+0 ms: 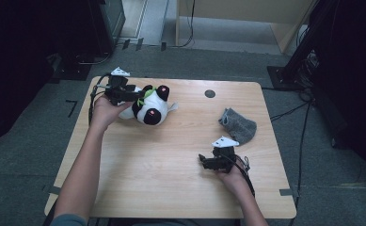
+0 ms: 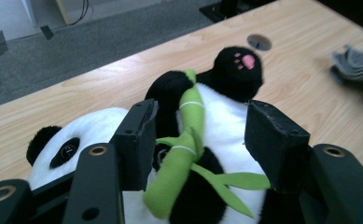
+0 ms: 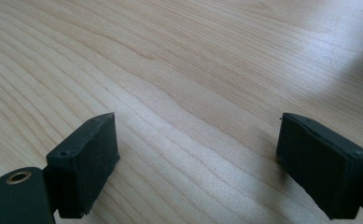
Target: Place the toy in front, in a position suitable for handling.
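Nearest to the person, the right gripper [image 1: 208, 161] rests low over the bare wood of the table [image 1: 171, 160], in the near right part. In the right gripper view its jaws stand wide apart, with nothing between them but the wood grain.

Farther away, at the far left of the table, the left gripper [image 1: 134, 95] is at the panda plush toy [image 1: 150, 106]. In the left gripper view the two black jaws stand at both sides of the toy's belly, half-closed, and the left jaw seems to touch the fur already. The other jaw is close to the white fabric, but I cannot tell if it presses, so I judge this is not yet a firm grip.

The toy lies on its back, head toward the left edge, feet toward the table's middle. It is white with black ears, arms and legs, pink pads under the feet, and a green bamboo stalk [image 2: 184, 149] sewn across the chest.

I think it is light and very soft, so it will squash between the jaws and not slip. The middle of the body is the best place to hold; the thin bamboo leaves could tear.

A grey cloth [image 1: 238, 125] lies well apart, at the right side.
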